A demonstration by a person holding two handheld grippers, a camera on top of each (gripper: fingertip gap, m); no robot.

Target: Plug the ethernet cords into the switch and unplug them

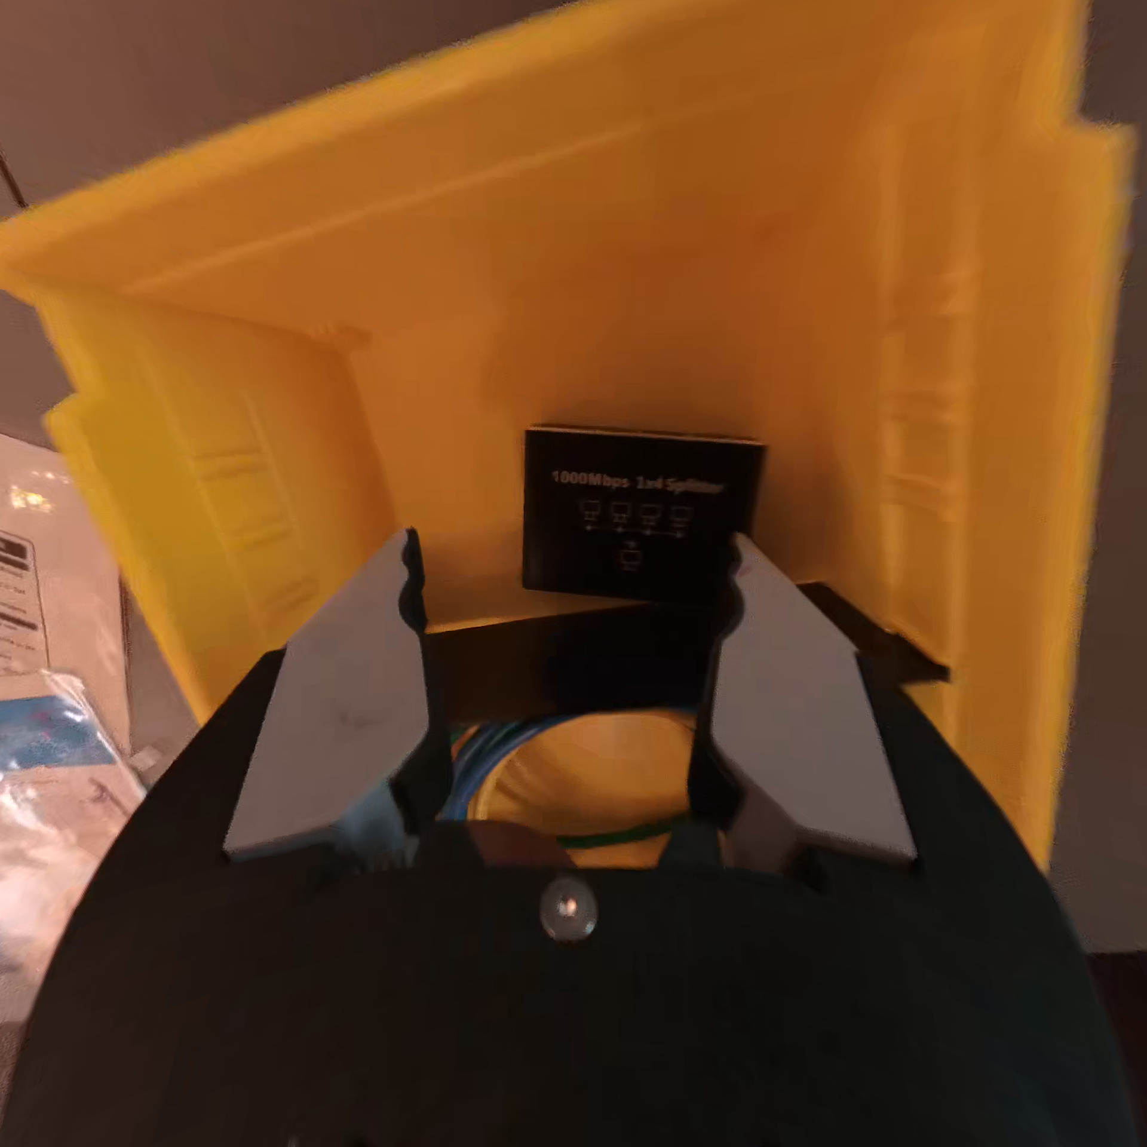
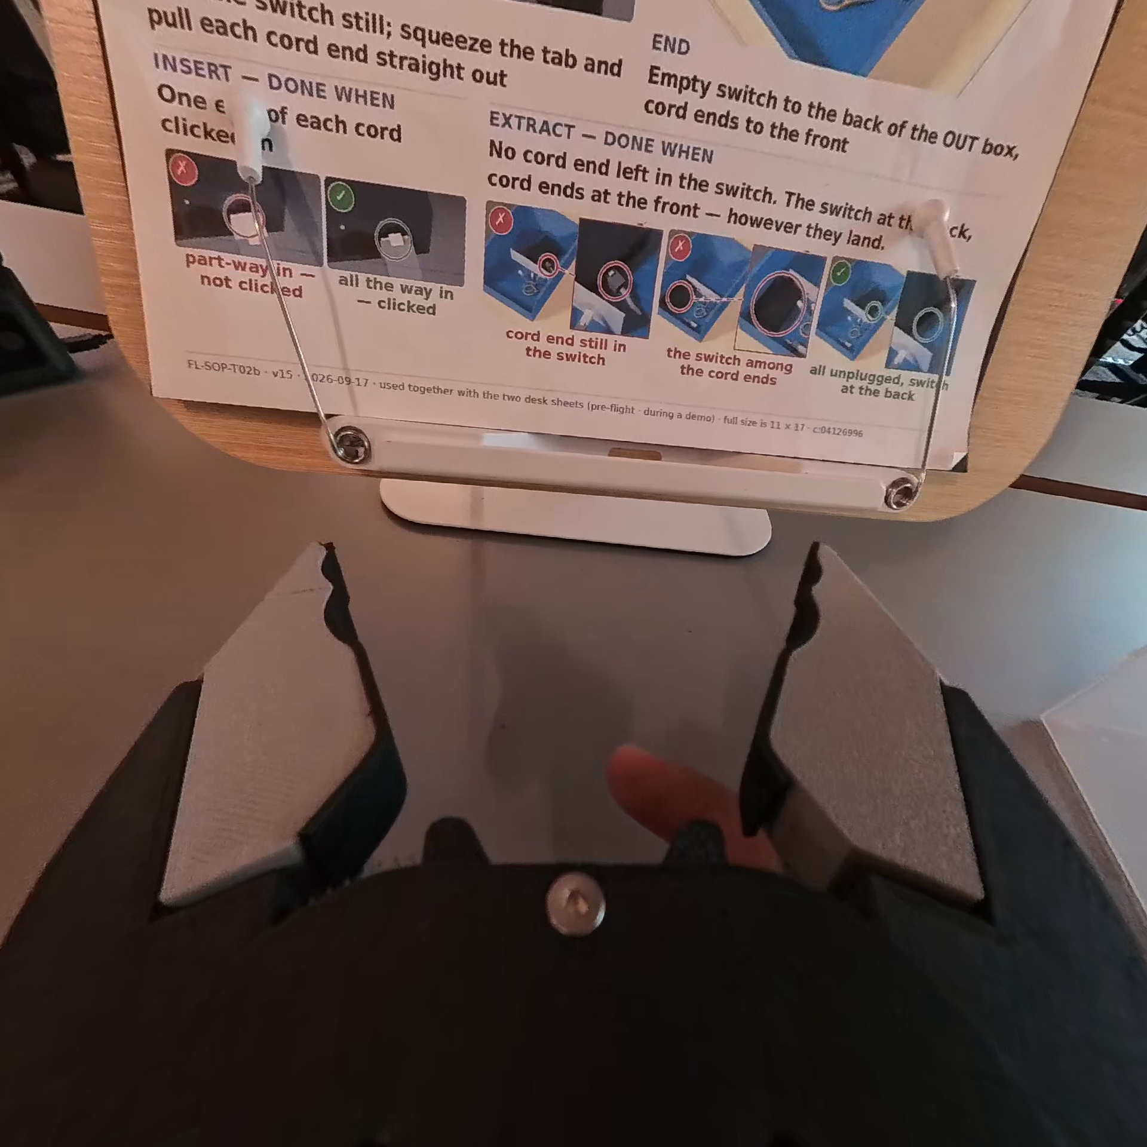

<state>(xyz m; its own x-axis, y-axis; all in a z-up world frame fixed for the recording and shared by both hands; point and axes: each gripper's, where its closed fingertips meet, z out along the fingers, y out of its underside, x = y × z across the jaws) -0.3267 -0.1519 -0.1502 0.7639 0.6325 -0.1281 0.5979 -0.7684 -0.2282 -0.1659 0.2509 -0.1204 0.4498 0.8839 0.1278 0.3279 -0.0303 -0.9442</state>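
Left wrist view first: my left hand-held gripper [image 1: 574,552] is spread wide w/ nothing between its fingers, hovering at the mouth of a bright yellow plastic bin [image 1: 558,279] that looks tipped so its opening faces me. Small black rectangular switch box [image 1: 642,512] stands upright against the bin's back wall, printed face toward the cam, just past my fingertips and a bit right of centre. I'd guess it sits at the back so the cords stay up front, within easy reach. Coiled ethernet cords [image 1: 496,754] — blue, yellow, green strands — lie low in the bin, nearer than the switch and mostly hidden behind the gripper body. Can't tell where the plugs are, or whether any sits in a port; ports aren't visible from this side. Clear plastic bags w/ printed labels [image 1: 43,714] lie off to the left, outside the bin. Whole view is blurred, so detail is soft.

Right wrist view: right hand-held gripper [image 2: 568,549] is also spread and empty, parked over the dark grey worktop [image 2: 186,558], well apart from the bin, which doesn't show here. It faces a laminated instruction sheet [image 2: 558,217] propped on a wooden-backed stand w/ a white base [image 2: 577,527] — kept upright for reading, I'd say. A fingertip [image 2: 658,785] shows between the fingers, low down.

My read: nothing's gripped yet, so the left will likely need to steady the switch while the right comes over for a cord end.
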